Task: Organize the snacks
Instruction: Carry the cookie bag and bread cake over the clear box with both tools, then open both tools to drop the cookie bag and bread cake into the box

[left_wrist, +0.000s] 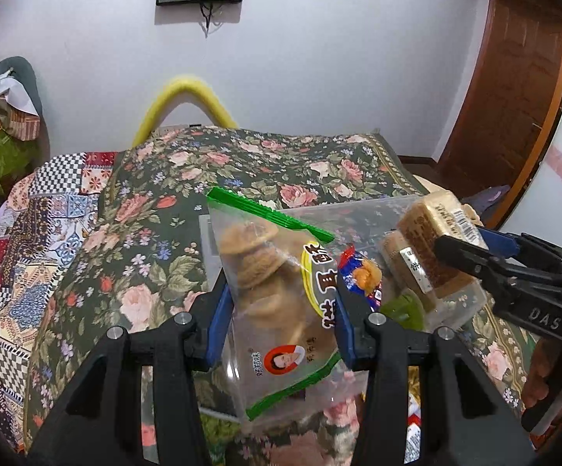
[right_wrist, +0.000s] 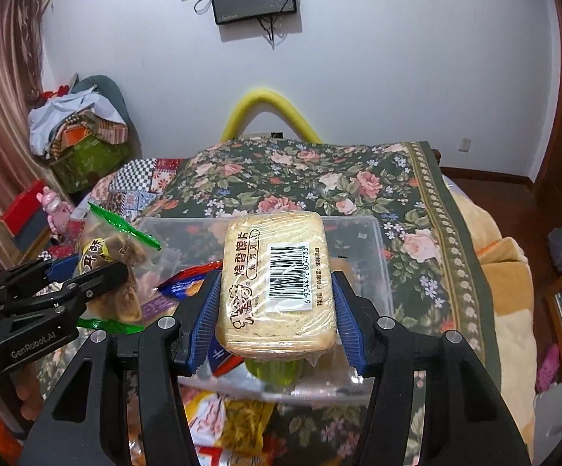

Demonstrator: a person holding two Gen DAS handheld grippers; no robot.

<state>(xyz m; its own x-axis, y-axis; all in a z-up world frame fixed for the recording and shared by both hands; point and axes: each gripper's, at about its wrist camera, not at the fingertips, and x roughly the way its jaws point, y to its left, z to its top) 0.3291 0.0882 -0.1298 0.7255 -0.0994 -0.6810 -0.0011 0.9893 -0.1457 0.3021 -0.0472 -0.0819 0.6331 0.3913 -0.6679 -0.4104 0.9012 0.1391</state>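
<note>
Now left gripper pinching cookie bag between fingers; right gripper clamping wrapped toast-slice pack between pads, both above clear plastic bin on floral bedspread.

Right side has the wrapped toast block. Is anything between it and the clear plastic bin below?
Nothing covers the clear plastic bin; it has no lid. The right hand-held gripper holds the wrapped toast block over it. A green item and red-blue snack packets already lie inside, beneath and left of the block.
</note>
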